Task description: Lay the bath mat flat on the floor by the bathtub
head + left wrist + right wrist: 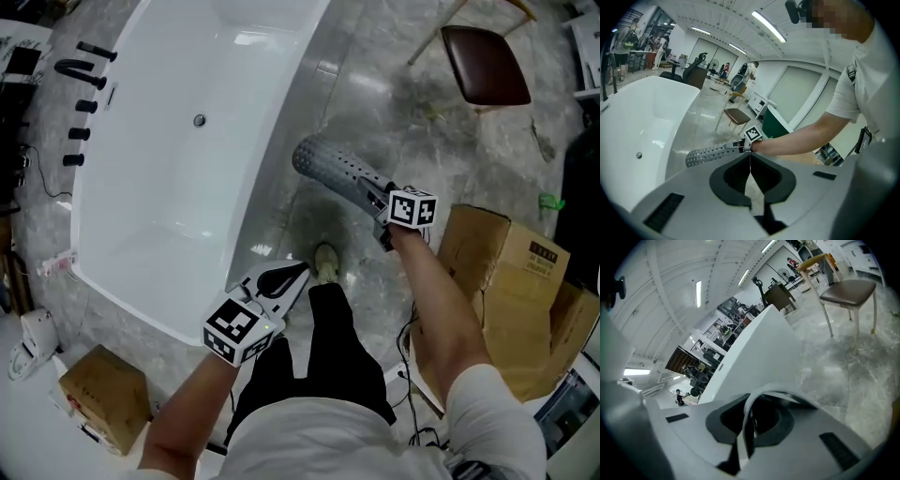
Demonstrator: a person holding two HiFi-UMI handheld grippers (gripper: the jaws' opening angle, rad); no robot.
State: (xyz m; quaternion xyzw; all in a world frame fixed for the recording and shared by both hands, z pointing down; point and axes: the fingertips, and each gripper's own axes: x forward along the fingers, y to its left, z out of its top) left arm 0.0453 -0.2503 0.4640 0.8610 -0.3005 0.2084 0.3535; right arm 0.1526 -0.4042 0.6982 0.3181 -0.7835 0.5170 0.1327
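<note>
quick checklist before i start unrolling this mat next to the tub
1. Grip on the bath mat: ok, the right gripper has its fingers shut on one end.
2. Mat unrolled: not ok, it is a rolled tube held above the floor.
3. The left gripper free to help: ok, fingers together, nothing between them.
4. Spot beside the bathtub free: not ok, a shoe stands there.
5. Floor dry: cannot tell, the stone is glossy.

Both bare forearms reach out front, angled down. Left hand-held gripper has its jaws pinched together, nothing in them. Right hand-held gripper is clamped on the rolled bath mat.
</note>
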